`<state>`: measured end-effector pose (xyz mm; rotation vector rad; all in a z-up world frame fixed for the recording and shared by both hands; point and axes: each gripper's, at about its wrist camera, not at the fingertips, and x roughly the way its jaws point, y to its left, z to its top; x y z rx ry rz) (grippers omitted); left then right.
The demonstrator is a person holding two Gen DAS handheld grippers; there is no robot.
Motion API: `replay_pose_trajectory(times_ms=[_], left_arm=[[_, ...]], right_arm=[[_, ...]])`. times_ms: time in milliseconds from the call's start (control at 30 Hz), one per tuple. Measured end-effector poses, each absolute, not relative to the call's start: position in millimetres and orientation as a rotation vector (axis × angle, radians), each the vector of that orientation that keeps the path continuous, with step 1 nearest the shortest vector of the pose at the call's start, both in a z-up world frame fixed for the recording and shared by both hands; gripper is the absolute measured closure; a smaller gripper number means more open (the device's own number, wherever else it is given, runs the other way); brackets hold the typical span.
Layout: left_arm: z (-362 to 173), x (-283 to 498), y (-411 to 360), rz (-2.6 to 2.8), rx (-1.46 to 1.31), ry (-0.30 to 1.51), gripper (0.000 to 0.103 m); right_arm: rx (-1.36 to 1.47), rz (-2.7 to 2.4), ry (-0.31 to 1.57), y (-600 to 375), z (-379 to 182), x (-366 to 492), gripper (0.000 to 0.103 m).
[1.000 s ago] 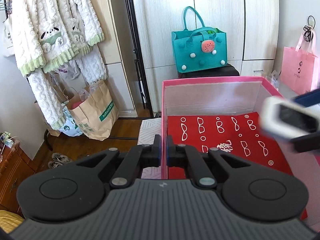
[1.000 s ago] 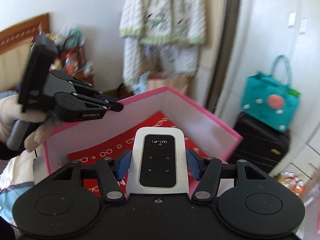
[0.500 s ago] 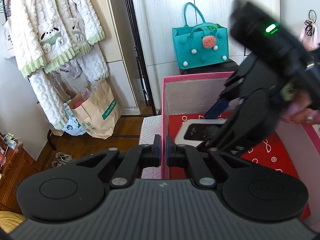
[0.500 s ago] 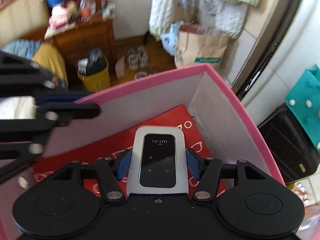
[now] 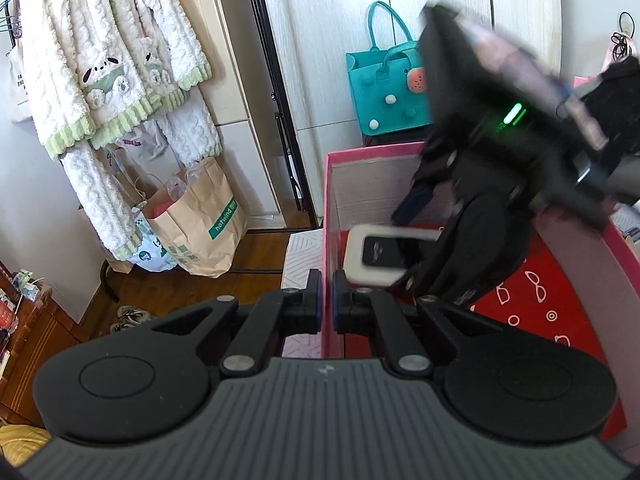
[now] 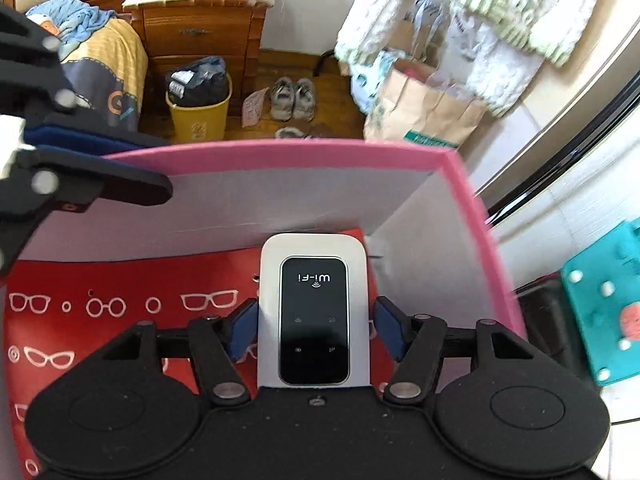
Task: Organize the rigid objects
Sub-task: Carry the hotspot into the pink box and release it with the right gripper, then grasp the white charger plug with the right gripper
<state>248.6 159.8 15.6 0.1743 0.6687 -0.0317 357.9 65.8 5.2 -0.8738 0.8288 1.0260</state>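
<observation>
Since half a second ago, the right hand-held gripper (image 6: pixel 312 330) is reaching deeper into the pink box (image 6: pixel 280 151), carrying the Wi-Fi router (image 6: pixel 313 308) down toward the red glasses-patterned lining (image 6: pixel 120 280), close to the box's corner. Its blue pads (image 6: pixel 242 330) are sitting beside the router's sides, the right pad looking slightly apart, so whether it is still clamping is unclear. The left hand-held gripper (image 5: pixel 327 306) is pinching the box's pink wall (image 5: pixel 329 208), unchanged.

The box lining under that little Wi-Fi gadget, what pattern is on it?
Red lining with white eyeglasses and small circles, clearest in the right wrist view.
</observation>
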Motion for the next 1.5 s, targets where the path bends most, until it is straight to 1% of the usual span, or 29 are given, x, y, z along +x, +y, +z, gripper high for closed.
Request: replay_pose_trajectory(times_ms=[267,400,500,800,967,1300,1500], left_arm=[[15.7,248.2,160.1,-0.032,0.173,0.666,0.098],[15.9,247.6,160.9,-0.033,0.169,0.658,0.098],[16.0,248.3,160.7,-0.032,0.169,0.652,0.098],[16.3,248.3,161.0,-0.032,0.172,0.652,0.097],[16.2,247.6,160.7,-0.032,0.171,0.651,0.097],[16.0,247.6,158.8,-0.034,0.170,0.651,0.097],[15.8,247.2,159.7,-0.036,0.174,0.650,0.096]], right_arm=[[-0.583,0.966,0.784,-16.9,74.9,337.4,0.036],[-0.446,0.906,0.782,-70.7,94.6,314.5,0.036],[-0.375,0.838,0.784,-109.7,98.0,297.4,0.036],[-0.204,0.690,0.800,-196.7,61.6,242.6,0.035],[-0.211,0.609,0.778,-223.8,40.8,225.8,0.035],[-0.221,0.661,0.807,-250.1,-6.6,247.1,0.037],[-0.157,0.680,0.863,-255.1,-27.6,265.8,0.037]])
